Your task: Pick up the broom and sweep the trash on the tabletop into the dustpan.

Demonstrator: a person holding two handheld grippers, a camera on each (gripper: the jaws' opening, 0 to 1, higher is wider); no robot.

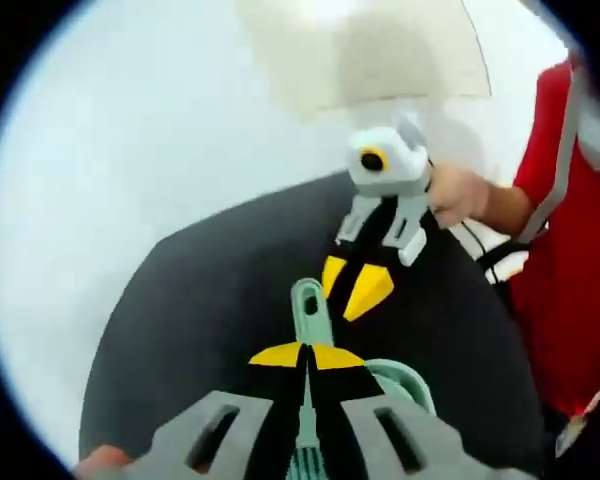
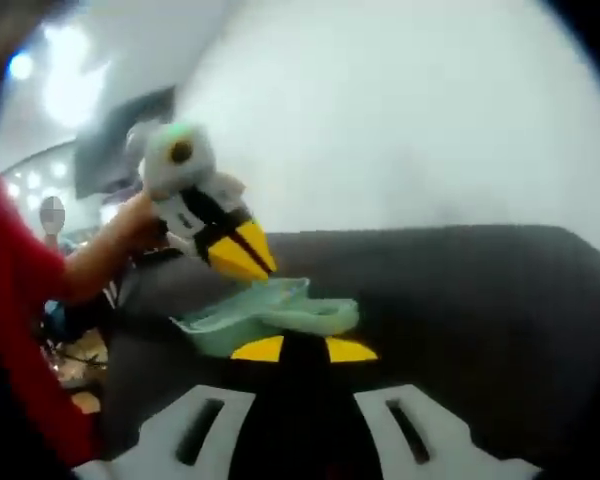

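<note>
— Left tongs [image 1: 308,357], what are they holding?
— Clamped on the green broom handle [image 1: 307,300]. Right tongs [image 2: 303,350] look shut, empty, over the green dustpan [image 2: 270,312] on the dark tabletop [image 2: 460,300].
— Sweeping done?
— Seemingly not begun; I spot no trash.

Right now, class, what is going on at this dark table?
A person in a red top holds a two-jaw gripper in each hand over a dark round table. The left gripper has its yellow-tipped jaws shut on the handle of a pale green tool, seemingly the broom. The right gripper hangs just beyond that handle. In the right gripper view, its jaws look shut, with a pale green dustpan lying just ahead. No trash can be made out in these blurred pictures.
</note>
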